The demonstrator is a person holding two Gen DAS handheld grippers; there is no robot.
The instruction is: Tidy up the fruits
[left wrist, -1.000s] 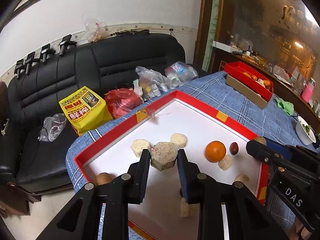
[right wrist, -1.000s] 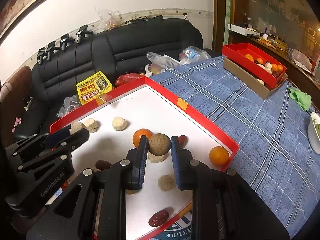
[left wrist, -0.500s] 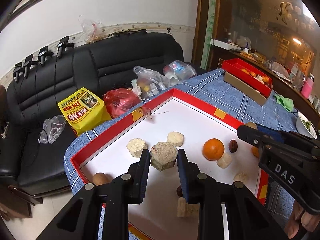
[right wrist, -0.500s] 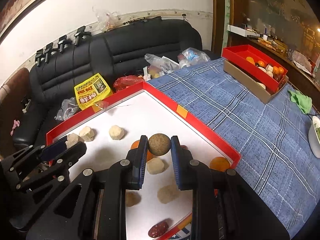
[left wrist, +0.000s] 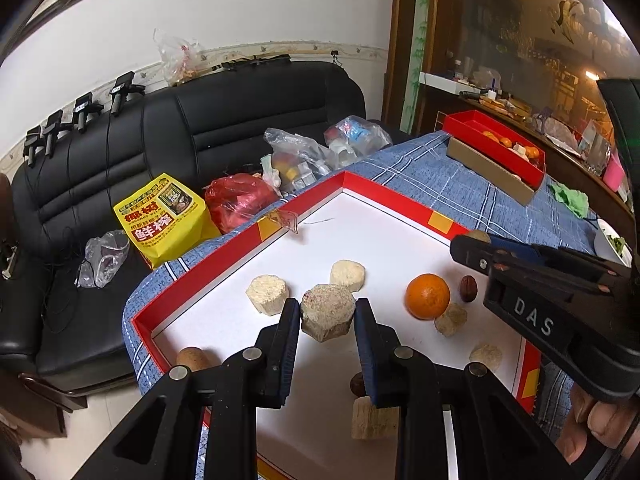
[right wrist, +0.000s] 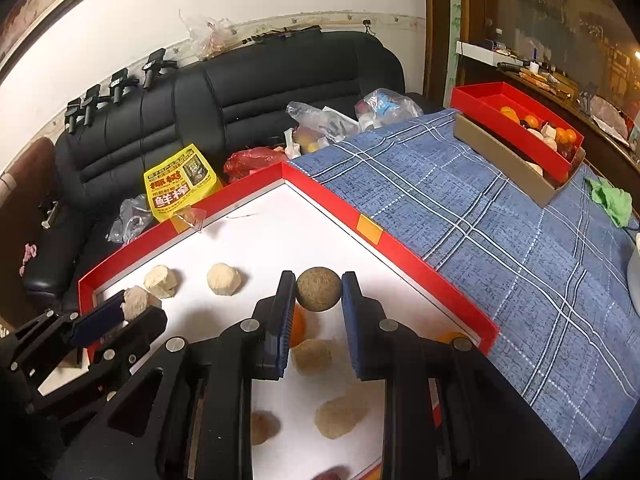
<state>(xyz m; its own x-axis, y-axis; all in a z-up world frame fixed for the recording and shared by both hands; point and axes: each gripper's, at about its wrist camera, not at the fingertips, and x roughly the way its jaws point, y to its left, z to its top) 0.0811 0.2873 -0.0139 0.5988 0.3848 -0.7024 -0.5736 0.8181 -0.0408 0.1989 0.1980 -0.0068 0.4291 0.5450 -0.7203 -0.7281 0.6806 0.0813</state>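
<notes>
Left gripper (left wrist: 327, 312): clamped on a beige hexagonal block (left wrist: 328, 316), held above the near left part of the tray.
Right gripper (right wrist: 319, 290): closed on a brown speckled ball (right wrist: 318, 289), carried over the tray's right half (also seen at the right edge of the left wrist view).
Tray (left wrist: 224, 250): red-rimmed, white floor, on the blue plaid worktop (right wrist: 500, 240).
Loose in tray: orange (left wrist: 427, 296) right of centre, dark nut (left wrist: 468, 288) just beside it on the right, two pale blocks (left wrist: 267, 294) just beyond the left gripper, more beige pieces nearer the camera.
Far right of worktop: red box (right wrist: 516, 124) with oranges and pale pieces, resting on a brown carton.
Beyond the worktop: black sofa (left wrist: 240, 120) with a yellow bag (left wrist: 160, 216), a red plastic bag and clear bags.
Person: fingers (left wrist: 600, 420) at the lower right edge of the left wrist view.
</notes>
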